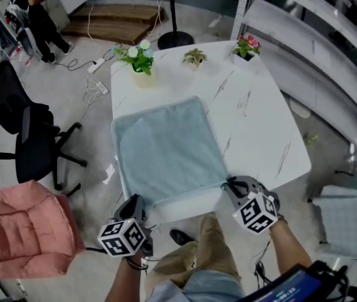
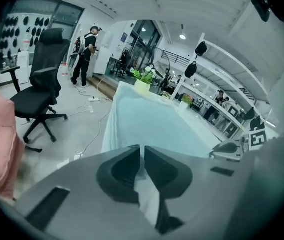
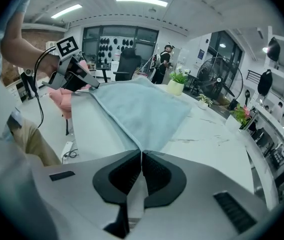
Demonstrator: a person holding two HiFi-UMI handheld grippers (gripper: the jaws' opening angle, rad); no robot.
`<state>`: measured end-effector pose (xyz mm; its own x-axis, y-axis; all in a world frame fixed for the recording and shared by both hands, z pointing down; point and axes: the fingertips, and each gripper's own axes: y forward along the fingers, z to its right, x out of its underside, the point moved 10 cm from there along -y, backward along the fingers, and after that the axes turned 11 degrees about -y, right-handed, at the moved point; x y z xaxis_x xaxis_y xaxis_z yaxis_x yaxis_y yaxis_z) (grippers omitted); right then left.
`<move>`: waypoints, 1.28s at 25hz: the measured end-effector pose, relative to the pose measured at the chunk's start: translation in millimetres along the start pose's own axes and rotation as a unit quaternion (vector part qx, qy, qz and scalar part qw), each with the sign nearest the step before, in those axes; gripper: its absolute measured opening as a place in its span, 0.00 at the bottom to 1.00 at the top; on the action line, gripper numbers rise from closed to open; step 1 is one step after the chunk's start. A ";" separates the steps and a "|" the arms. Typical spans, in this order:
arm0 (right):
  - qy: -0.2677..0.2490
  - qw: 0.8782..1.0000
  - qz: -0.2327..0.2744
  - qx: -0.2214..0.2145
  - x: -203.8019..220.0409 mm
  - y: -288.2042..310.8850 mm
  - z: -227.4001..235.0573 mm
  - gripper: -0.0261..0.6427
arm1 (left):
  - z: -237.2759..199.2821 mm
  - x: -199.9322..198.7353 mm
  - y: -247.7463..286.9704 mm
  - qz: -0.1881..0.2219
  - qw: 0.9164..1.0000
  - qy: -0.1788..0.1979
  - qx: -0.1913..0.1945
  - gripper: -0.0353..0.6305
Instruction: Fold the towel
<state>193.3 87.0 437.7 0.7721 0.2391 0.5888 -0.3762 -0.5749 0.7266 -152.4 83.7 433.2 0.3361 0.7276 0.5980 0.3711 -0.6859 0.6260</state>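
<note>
The pale blue-green rectangular cloth towel (image 1: 165,150) lies spread flat on the white marble-patterned square table (image 1: 260,124), with its near edge at the table edge closest to the person and its left side draping over the table's left edge. The right gripper (image 1: 232,184) has its jaws closed tight on the near right corner of the towel. The left gripper (image 1: 137,201) has its jaws drawn narrow at the near left corner, with towel cloth pinched between the pads.
</note>
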 end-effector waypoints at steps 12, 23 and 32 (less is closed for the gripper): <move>0.006 1.000 -0.024 -0.008 19.8 -23.0 -19.6 0.08 | 3.5 21.6 -11.1 -0.021 1.000 -0.007 0.004 0.10; 0.122 0.989 0.040 -0.066 0.8 -53.9 7.7 0.35 | 41.3 -4.8 -32.8 0.004 0.999 0.013 0.047 0.10; 0.241 0.966 0.081 -0.042 -11.7 -62.4 82.9 0.35 | 102.2 -59.3 0.2 0.049 0.994 0.052 0.087 0.10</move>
<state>250.2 55.2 356.1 0.3798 0.4992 0.7788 -0.5285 -0.5739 0.6256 -83.9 41.6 346.7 0.2892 0.6463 0.7062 0.4889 -0.7339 0.4715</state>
